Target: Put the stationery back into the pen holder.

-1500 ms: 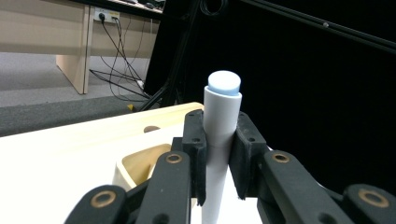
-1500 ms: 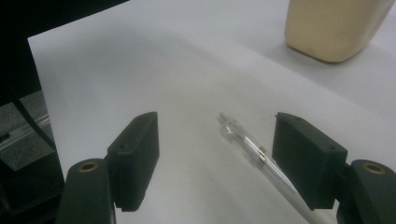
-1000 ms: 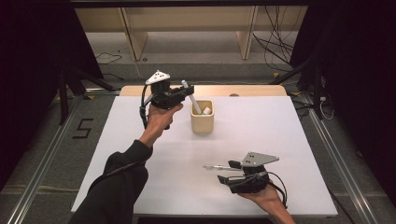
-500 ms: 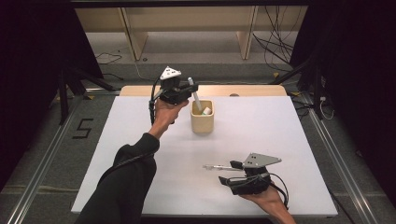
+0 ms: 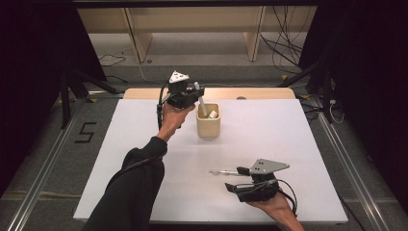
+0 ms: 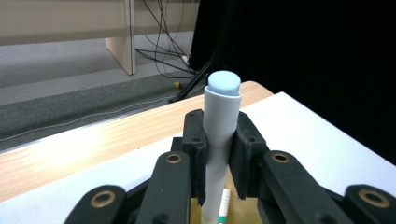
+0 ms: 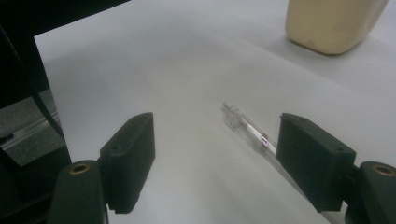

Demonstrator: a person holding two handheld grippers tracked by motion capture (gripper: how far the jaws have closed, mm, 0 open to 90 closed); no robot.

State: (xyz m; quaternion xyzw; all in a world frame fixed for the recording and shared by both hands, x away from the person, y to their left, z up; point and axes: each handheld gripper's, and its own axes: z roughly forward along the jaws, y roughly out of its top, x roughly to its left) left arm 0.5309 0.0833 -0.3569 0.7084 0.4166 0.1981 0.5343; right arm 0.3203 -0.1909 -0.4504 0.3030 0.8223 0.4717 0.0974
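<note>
Marker over the cup, pen waiting on the bench

Your left gripper [image 5: 188, 96] pinches a light, stiff, smooth grey marker [image 6: 219, 140] mid-barrel, its lower end inside the cream cup [image 5: 209, 126]; grip there, as it could slide. Your right gripper [image 7: 215, 158] has its jaws spread beside the thin clear pen [image 7: 247, 128] lying on the white bench [image 5: 298, 139]. The cup's contents are hard to make out.

A white surface [image 5: 120, 159] carries a beige cup [image 5: 208, 126] beside the left claw [image 5: 196, 93] and a clear pen [image 5: 224, 171] ahead of the right claw [image 5: 234, 180].
</note>
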